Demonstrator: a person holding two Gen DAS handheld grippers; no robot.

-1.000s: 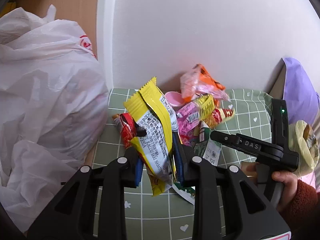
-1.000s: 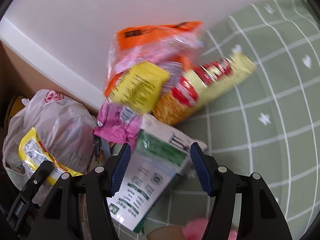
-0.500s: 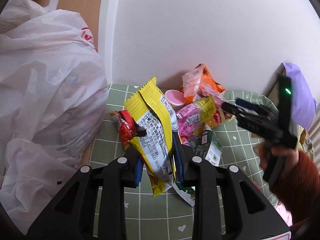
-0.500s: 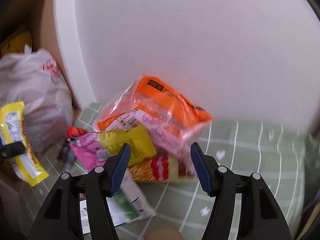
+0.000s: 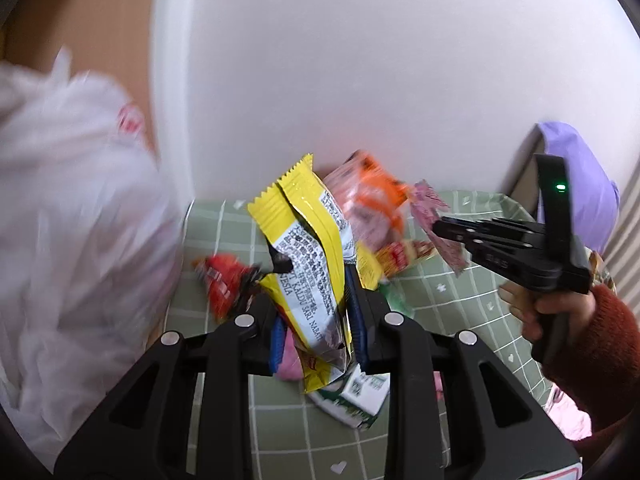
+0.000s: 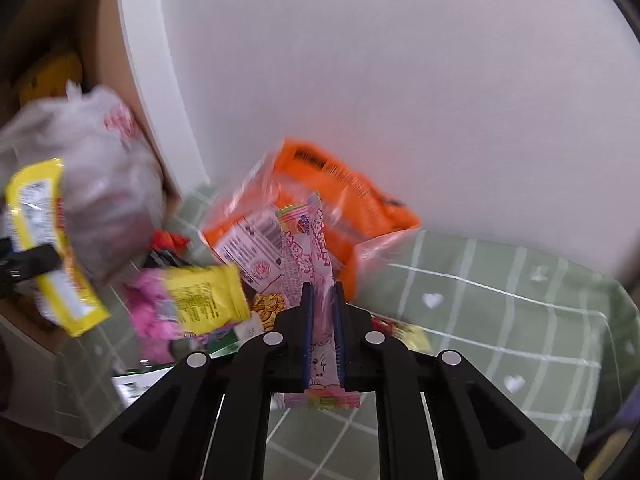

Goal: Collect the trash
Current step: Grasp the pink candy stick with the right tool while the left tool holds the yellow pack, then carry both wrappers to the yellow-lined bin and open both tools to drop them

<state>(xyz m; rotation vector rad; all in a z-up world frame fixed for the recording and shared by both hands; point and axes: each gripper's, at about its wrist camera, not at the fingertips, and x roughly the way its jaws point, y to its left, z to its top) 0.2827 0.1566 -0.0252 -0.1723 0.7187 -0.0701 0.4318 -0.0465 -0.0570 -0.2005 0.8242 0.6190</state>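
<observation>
My left gripper [image 5: 316, 284] is shut on a yellow snack wrapper [image 5: 308, 248], held upright above the green checked cloth [image 5: 460, 304]. It also shows at the left of the right wrist view [image 6: 44, 248]. My right gripper [image 6: 322, 300] is shut on a pink candy wrapper [image 6: 308, 256], lifted over the trash pile; it also shows in the left wrist view [image 5: 438, 228]. In the pile lie an orange bag [image 6: 340, 200], a pink and yellow packet [image 6: 192, 304], a red wrapper [image 5: 220, 280] and a green and white carton [image 5: 356, 400].
A white plastic bag [image 5: 72, 240] bulges at the left, beside the cloth. A white wall stands behind the pile. A purple object [image 5: 580, 176] sits at the far right. Brown furniture [image 6: 104, 40] stands left of the wall.
My right gripper was open over the pile; it has shut on the pink candy wrapper and lifted it. My left gripper still holds the yellow wrapper and has shifted slightly.
</observation>
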